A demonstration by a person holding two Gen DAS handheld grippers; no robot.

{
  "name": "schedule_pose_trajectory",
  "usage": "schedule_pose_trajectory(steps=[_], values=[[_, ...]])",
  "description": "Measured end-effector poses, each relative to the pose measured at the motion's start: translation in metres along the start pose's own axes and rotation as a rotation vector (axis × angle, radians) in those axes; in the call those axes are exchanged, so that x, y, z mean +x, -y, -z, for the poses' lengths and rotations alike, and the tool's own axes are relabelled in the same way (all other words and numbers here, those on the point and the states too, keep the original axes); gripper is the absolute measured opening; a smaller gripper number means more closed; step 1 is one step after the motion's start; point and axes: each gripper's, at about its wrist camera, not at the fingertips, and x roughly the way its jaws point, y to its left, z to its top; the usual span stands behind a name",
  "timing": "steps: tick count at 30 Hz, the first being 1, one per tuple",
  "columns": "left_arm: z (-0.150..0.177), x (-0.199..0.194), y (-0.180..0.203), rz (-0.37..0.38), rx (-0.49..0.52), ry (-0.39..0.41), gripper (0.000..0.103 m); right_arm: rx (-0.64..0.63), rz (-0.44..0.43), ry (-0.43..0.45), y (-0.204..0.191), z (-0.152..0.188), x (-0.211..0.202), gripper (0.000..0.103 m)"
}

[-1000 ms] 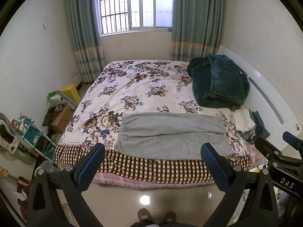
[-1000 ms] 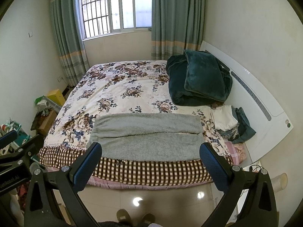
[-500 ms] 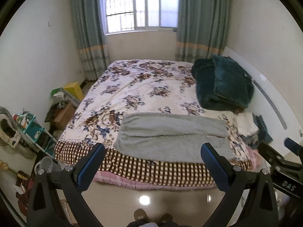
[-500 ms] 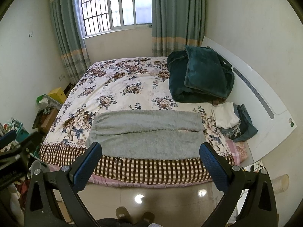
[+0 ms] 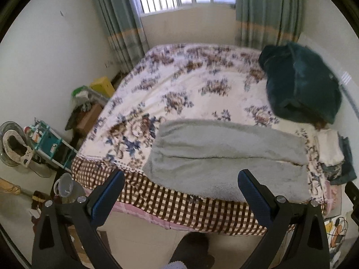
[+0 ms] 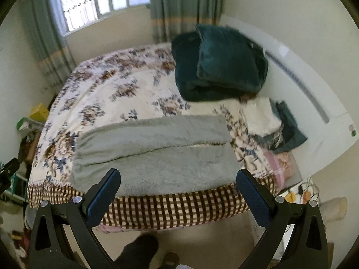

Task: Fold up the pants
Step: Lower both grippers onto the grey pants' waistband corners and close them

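Note:
Grey fleece pants (image 5: 226,157) lie flat across the near edge of the floral bed (image 5: 190,85), legs side by side, a seam line between them. They also show in the right wrist view (image 6: 152,154). My left gripper (image 5: 180,192) is open and empty, in the air short of the bed's near edge. My right gripper (image 6: 178,192) is open and empty, also short of the bed, over the checked bed skirt (image 6: 170,206).
A dark green blanket (image 5: 300,83) is heaped at the bed's far right. Folded clothes (image 6: 269,121) lie by the white headboard (image 6: 314,94). Clutter, a teal rack (image 5: 51,143) and a fan stand on the floor at left. The person's foot (image 6: 139,251) is below.
Both grippers have moved forward and closer to the bed; the pants look larger. The views have tilted and blurred with the motion. The jaws stay open.

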Motion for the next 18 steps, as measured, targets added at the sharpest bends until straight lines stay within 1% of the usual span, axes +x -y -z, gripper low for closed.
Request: schedule_pose_trajectory(steps=[1,2,6,9,10,12,16,18], values=[[-0.005,0.012,0.004,-0.005,-0.002,-0.016,0.103,0.021,0.001,-0.020,0.009,-0.010,0.026,0.103],[-0.017,0.036,0.011,-0.011,-0.002,-0.037,0.103,0.044,0.002,-0.039,0.017,-0.021,0.051,0.103],[-0.052,0.106,0.035,-0.019,-0.006,-0.106,0.103,0.112,0.019,-0.097,0.032,-0.065,0.147,0.103],[-0.085,0.171,0.055,-0.017,-0.012,-0.156,0.103,0.163,0.048,-0.156,0.040,-0.102,0.227,0.103],[-0.095,0.188,0.059,-0.022,-0.015,-0.167,0.103,0.186,0.060,-0.185,0.044,-0.116,0.258,0.103],[-0.116,0.234,0.071,-0.033,-0.023,-0.202,0.103,0.224,0.074,-0.235,0.047,-0.137,0.312,0.103],[-0.149,0.314,0.084,-0.048,-0.047,-0.263,0.103,0.291,0.103,-0.313,0.053,-0.176,0.423,0.103],[-0.162,0.356,0.093,-0.066,-0.052,-0.288,0.103,0.322,0.110,-0.346,0.058,-0.190,0.475,0.103]])
